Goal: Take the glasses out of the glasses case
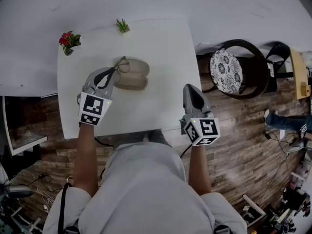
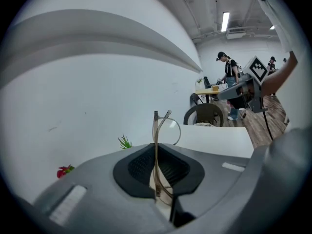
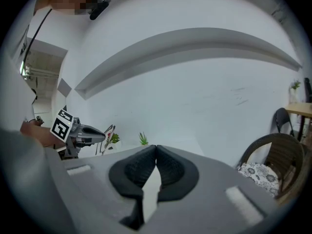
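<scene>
Over the table (image 1: 161, 48), left gripper (image 1: 116, 72) pinches the glasses (image 2: 163, 130), seemingly just above the glasses case (image 1: 134, 75); right gripper (image 1: 191, 88), closed empty, well apart.

Seen from above, the person's left forearm (image 1: 86, 155) and right forearm (image 1: 199, 165) reach forward. The left gripper (image 1: 115, 71), farther out on the left, has its jaws closed on the thin frame of the glasses (image 1: 122, 64). The right gripper (image 1: 191, 89), nearer and well to the right, has its jaws pressed together on nothing.
</scene>
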The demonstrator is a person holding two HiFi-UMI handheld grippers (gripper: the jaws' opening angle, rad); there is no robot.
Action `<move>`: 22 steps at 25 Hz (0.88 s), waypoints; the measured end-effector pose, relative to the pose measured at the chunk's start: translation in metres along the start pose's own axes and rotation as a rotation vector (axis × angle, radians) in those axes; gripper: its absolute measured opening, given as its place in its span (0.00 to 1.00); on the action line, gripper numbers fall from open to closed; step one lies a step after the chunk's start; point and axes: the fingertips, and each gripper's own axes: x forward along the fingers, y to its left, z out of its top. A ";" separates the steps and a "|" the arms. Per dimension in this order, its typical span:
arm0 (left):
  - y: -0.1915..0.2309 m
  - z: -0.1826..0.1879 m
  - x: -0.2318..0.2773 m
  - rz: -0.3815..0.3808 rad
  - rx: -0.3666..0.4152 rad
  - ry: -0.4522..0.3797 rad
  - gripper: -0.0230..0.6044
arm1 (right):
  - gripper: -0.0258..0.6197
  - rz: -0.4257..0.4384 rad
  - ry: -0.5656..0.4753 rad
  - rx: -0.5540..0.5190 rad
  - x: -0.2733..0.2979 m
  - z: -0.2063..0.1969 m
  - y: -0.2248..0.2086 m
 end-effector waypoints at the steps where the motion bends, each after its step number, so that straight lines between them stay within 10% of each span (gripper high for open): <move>1: 0.003 0.003 -0.007 0.021 -0.018 -0.016 0.07 | 0.04 0.003 -0.006 -0.002 -0.001 0.002 0.001; 22: 0.041 0.042 -0.110 0.298 -0.131 -0.198 0.07 | 0.04 0.052 -0.084 -0.060 -0.009 0.052 0.023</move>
